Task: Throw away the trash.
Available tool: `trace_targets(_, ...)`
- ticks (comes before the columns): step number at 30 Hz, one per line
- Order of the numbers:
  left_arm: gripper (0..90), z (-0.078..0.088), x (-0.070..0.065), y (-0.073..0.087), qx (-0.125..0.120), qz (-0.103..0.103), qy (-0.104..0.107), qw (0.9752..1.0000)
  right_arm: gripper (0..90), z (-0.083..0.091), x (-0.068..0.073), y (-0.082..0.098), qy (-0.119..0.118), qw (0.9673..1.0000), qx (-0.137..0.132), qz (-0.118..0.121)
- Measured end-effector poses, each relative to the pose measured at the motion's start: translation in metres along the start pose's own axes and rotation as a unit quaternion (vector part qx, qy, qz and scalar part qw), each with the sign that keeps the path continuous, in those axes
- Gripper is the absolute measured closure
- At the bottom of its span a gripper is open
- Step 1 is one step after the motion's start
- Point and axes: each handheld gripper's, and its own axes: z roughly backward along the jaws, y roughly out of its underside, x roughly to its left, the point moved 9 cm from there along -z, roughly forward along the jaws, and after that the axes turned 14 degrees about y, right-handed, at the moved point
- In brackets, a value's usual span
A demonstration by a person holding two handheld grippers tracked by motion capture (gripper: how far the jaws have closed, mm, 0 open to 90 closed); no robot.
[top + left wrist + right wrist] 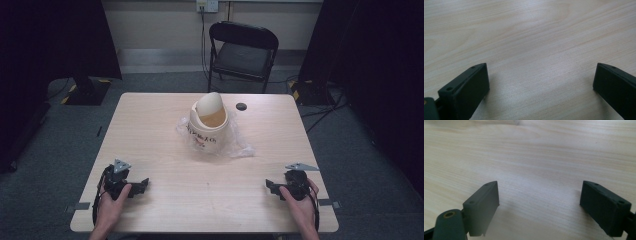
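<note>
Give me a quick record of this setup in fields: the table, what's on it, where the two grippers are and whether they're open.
surface: light wooden table
main object: small cream bin with swing lid tilted, centre of the table, towards the far side
under it: clear plastic bag
left gripper: near left corner, open, holding nothing
right gripper: near right corner, open, holding nothing
background: black folding chair

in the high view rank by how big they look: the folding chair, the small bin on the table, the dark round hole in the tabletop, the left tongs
1. folding chair, though it stands farther off
2. small bin
3. left tongs, nearer the camera
4. dark round hole
</note>
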Motion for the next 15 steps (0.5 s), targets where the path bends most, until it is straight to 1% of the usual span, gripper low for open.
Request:
trace_targets(1,0.0,0.0001,0.0,0.0001,0.001,0.0,0.0,1.0,14.9,-0.0002,-0.0007,0.0004,0.005,1.0,-0.002,0.002)
trace_targets(4,0.0,0.0001,-0.0001,0.0,0.0,0.0,0.0,1.0,14.9,-0.0001,-0.0005,0.0016,0.012,0.9999,-0.006,0.008)
trace_targets(6,0.0,0.0001,-0.0001,0.0,0.0,0.0,0.0,1.0,14.8,-0.0013,-0.0004,0.0033,0.032,0.9992,-0.014,0.02)
trace_targets(8,0.0,0.0001,0.0,0.0001,0.001,0.0,0.0,1.0,14.0,-0.0032,0.0002,0.0042,0.05,0.9978,-0.026,0.034)
trace_targets(9,0.0,0.0001,0.0,0.0,0.0,0.0,0.0,1.0,13.7,-0.0038,0.0011,0.0046,0.055,0.9975,-0.032,0.032)
trace_targets(11,0.0,0.0001,0.0,0.0001,0.001,-0.001,0.0,1.0,13.5,-0.0038,0.0016,0.0051,0.056,0.9974,-0.037,0.027)
trace_targets(15,0.0,0.0001,0.0,0.0001,0.001,0.0,0.0,1.0,13.5,-0.0038,0.0016,0.0051,0.056,0.9973,-0.037,0.027)
